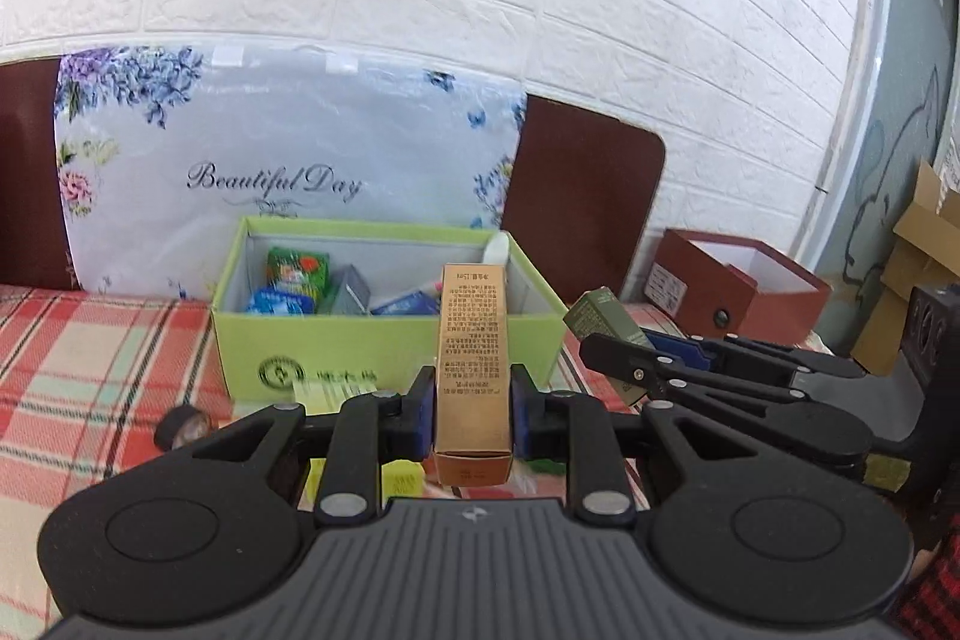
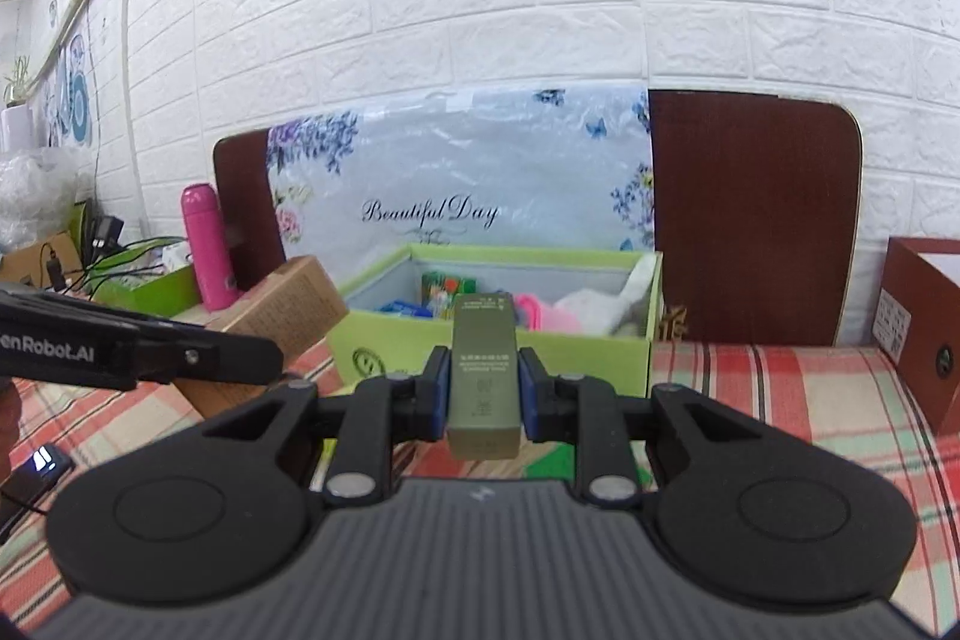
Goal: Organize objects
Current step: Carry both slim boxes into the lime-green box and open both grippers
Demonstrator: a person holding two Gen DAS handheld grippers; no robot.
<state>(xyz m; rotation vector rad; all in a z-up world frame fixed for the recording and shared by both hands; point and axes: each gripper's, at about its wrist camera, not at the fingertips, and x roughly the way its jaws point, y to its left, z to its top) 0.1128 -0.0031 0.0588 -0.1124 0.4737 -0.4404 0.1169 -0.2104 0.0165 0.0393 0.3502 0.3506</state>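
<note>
My left gripper (image 1: 474,400) is shut on a tall gold carton (image 1: 474,340), held upright just in front of the open lime-green box (image 1: 384,340). My right gripper (image 2: 483,388) is shut on an olive-green carton (image 2: 483,358), also just short of the green box (image 2: 540,358). The box holds several small packets, green, blue and pink, and something white at its right end. In the left wrist view the right gripper (image 1: 618,364) and its olive carton (image 1: 600,319) are to the right. In the right wrist view the left gripper (image 2: 198,355) and its gold carton (image 2: 282,310) are to the left.
The box stands on a red plaid cloth (image 2: 780,400). Behind it leans a floral "Beautiful Day" bag (image 1: 288,160) against a brown board. A brown open box (image 1: 738,292) is at the right. A pink flask (image 2: 207,250) stands at the left. A black roll (image 1: 180,427) lies at the front left.
</note>
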